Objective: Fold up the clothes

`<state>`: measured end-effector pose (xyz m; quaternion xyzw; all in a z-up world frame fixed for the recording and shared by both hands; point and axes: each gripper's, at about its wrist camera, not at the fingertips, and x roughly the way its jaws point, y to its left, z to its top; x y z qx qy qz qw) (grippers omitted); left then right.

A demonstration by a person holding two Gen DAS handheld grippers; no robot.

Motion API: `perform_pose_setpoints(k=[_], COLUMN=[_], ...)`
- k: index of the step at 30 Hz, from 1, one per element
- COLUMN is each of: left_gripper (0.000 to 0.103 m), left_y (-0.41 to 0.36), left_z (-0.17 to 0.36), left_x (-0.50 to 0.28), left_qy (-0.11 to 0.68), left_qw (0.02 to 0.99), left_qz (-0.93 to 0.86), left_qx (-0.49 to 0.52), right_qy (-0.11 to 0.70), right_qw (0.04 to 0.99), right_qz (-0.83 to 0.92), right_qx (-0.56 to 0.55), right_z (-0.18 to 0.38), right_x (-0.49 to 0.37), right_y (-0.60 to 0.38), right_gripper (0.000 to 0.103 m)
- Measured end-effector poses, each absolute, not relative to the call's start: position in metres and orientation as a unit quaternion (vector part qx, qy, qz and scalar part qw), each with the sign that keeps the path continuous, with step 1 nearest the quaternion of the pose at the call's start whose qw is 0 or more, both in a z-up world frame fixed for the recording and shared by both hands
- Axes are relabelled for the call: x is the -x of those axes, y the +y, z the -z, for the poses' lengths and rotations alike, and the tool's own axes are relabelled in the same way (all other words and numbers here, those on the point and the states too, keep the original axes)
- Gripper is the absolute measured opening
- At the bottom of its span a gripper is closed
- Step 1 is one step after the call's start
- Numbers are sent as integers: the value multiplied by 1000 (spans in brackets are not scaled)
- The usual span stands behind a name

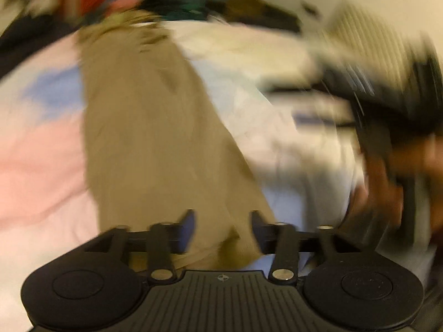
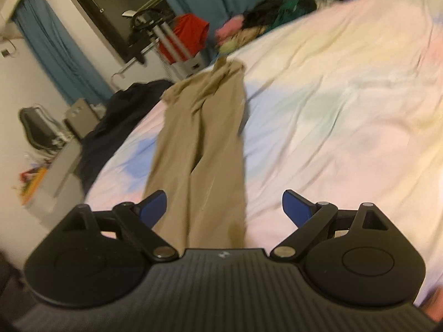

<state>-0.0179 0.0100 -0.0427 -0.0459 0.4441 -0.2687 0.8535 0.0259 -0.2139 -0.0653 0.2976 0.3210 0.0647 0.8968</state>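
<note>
Khaki trousers (image 1: 144, 124) (image 2: 202, 138) lie stretched out lengthwise on a pastel bed cover (image 1: 41, 152) (image 2: 332, 110), waistband at the far end. The left wrist view is blurred by motion. In it my left gripper (image 1: 221, 227) stands partly open at the near leg hem, with the cloth filling the gap between its fingers. My right gripper (image 2: 224, 207) is wide open just above the near end of the legs, the fabric lying between its left finger and the middle. The black body of the right tool (image 1: 387, 96) and a hand (image 1: 387, 188) show at the right.
A heap of mixed clothes (image 2: 263, 13) sits at the far end of the bed. A dark garment (image 2: 124, 110) hangs over the bed's left edge. Beyond it are a red garment (image 2: 191, 33), a chair (image 2: 36, 130) and teal curtains (image 2: 55, 47).
</note>
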Motion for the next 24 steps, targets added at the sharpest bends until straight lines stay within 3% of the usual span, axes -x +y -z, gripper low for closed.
perform_pose_setpoints(k=[3, 4, 7, 12, 14, 24], left_gripper=[62, 62, 63, 60, 60, 55], left_y=[63, 76, 102, 101, 93, 93], left_z=[50, 55, 70, 85, 86, 98], left_x=[2, -2, -12, -27, -29, -18], left_qy=[450, 456, 475, 516, 524, 527], left_qw=[846, 841, 821, 795, 789, 772], left_qz=[219, 198, 150, 138, 155, 172], left_qx=[184, 214, 281, 286, 280, 312], right_qy=[344, 353, 391, 437, 449, 473], right_qw=[870, 861, 831, 798, 790, 757], right_qz=[-87, -93, -104, -85, -75, -111], right_qx=[-344, -354, -381, -405, -410, -437], right_z=[78, 82, 98, 118, 123, 135], right_x=[-20, -20, -26, -31, -32, -27], right_y=[-213, -212, -207, -205, -205, -198], right_gripper=[90, 79, 76, 75, 66, 56])
